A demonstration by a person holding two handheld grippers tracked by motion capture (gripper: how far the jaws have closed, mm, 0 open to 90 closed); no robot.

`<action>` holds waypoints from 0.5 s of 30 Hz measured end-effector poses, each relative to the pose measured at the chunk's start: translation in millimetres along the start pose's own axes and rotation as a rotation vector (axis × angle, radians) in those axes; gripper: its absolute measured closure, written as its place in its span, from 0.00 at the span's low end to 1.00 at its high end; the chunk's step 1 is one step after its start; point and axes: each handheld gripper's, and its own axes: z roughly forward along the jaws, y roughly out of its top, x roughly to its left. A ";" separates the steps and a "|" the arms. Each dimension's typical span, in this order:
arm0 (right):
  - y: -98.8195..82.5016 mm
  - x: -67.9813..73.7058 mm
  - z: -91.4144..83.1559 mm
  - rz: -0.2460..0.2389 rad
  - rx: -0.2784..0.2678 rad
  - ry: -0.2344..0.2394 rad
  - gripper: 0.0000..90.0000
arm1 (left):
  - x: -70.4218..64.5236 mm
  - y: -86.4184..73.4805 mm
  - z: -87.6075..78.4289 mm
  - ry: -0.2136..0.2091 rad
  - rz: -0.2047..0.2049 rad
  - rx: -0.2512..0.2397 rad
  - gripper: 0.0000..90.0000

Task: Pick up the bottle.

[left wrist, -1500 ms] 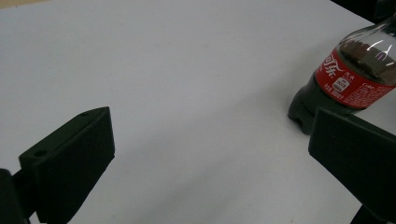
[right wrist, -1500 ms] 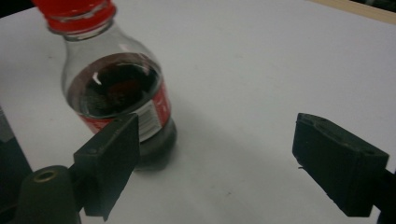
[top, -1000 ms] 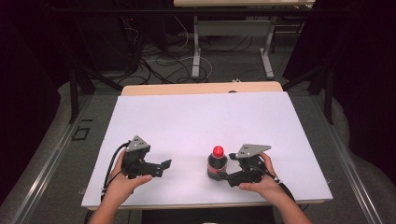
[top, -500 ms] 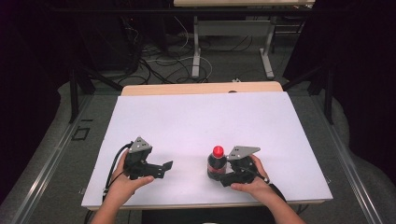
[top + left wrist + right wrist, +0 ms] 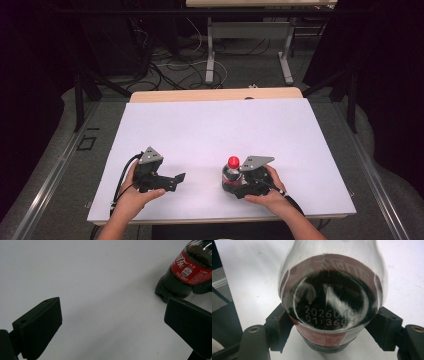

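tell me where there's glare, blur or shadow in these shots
High view: even light, sharp, room behind the white table dark. Left gripper view: the near tongs look soft, and the cola bottle casts a faint shadow towards the lower left. Right gripper view: the bottle bulges from closeness, bright reflections streak its clear shoulder, the printed date code stays readable, and the tongs clamp its sides.

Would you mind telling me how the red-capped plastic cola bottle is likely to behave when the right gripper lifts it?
The red-capped plastic cola bottle looks mostly full of dark liquid, so probably heavy for its size. Its smooth, rounded wall may slip or give slightly between the jaws of the right gripper, which sit against its sides at the label. Standing upright, tall on a narrow base, it might tip if pushed high.
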 end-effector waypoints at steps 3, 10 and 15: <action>1.6 0.9 0.0 0.003 0.009 -0.006 0.31 | -0.1 0.1 0.0 0.001 0.002 0.002 0.02; 6.2 5.8 -1.0 -0.044 0.034 -0.009 0.32 | -1.7 1.0 -0.2 -0.002 0.007 -0.002 0.03; 8.9 14.0 -1.8 -0.068 0.036 0.016 0.32 | -4.9 2.0 -0.7 -0.012 0.017 0.006 0.05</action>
